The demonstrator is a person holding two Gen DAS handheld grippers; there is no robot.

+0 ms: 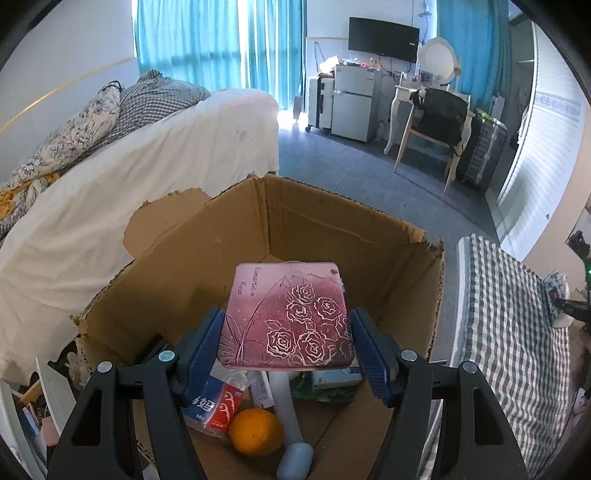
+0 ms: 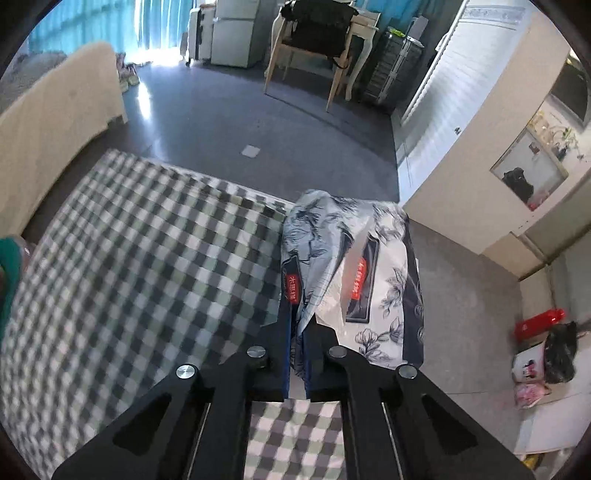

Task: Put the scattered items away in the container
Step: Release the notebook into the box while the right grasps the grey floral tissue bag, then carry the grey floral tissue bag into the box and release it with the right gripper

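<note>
My left tool [image 1: 286, 345] clamps the pink rose-patterned flat tin [image 1: 286, 314] over the half-filled brown cardboard box [image 1: 332, 221], centre frame; right tool [image 2: 300, 332] pinches the floral-printed plastic pack [image 2: 384, 288], unboxed, above the checked bed [image 2: 129, 258].

cardboard box [image 1: 332, 229] open-topped, floor crowded — orange [image 1: 255, 431], toothpaste [image 1: 218, 406]

Left wrist view: set just behind the left gripper [image 1: 286, 343], angled down at close range into the open brown cardboard box [image 1: 332, 221]; room beyond, toward 12 o'clock.

Right wrist view: set just behind the right gripper [image 2: 301, 332], tilted down, close above the green-and-white checked bedcover [image 2: 129, 258]; grey floor at 12 o'clock.

Shared: checked bedcover (3 o'clock in the left view), wooden chair with black bag [image 1: 439, 118] [image 2: 314, 33], white fridge [image 1: 354, 99] [image 2: 232, 29], blue curtains [image 1: 221, 44] [image 2: 92, 26].
</note>
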